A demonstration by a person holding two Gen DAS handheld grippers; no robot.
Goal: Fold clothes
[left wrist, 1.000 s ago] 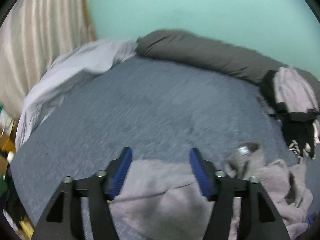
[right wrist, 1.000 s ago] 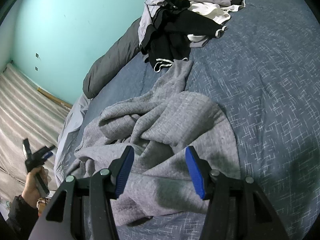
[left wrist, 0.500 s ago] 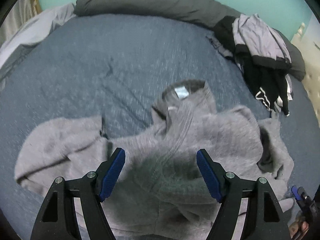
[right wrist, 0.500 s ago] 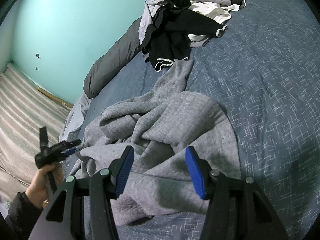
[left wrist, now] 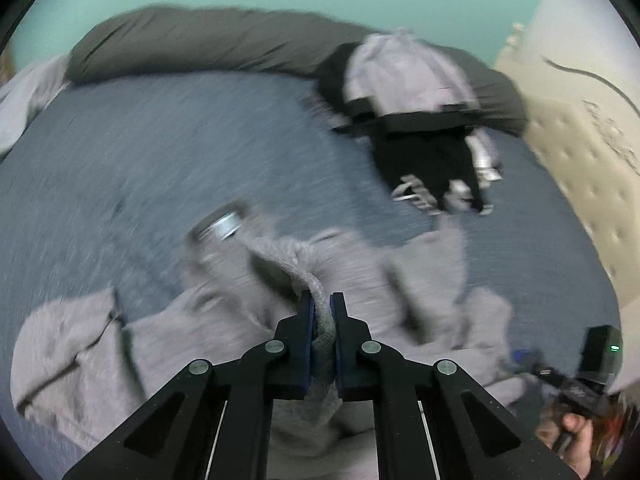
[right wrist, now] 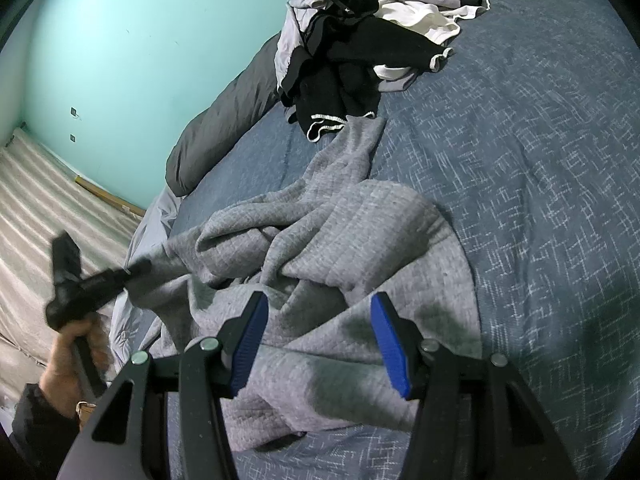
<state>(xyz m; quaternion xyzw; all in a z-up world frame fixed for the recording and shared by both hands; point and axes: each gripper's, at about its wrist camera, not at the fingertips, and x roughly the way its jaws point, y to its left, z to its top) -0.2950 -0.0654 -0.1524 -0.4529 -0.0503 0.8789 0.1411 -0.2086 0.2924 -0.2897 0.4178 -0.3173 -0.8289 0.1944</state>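
- Grey sweatshirt (right wrist: 348, 236): thick knit cloth, quilted-looking weave, matt, soft and rumpled.
- Bedspread (right wrist: 520, 160): blue woven cloth with pale flecks, matt, slightly coarse.
- Pile of clothes (right wrist: 352, 52) by the far edge of the bed: smooth black, white and pale grey cloth, thinner than the sweatshirt.
- Long pillow (left wrist: 192, 40): dark grey cloth, matt, smooth.
- Right gripper (right wrist: 320, 344): black matt plastic arms, blue ribbed pads, small bright metal pins.
- Left gripper (left wrist: 322, 314): same black plastic and blue pads.
- Wall (right wrist: 132, 40): turquoise paint, smooth, flat finish.
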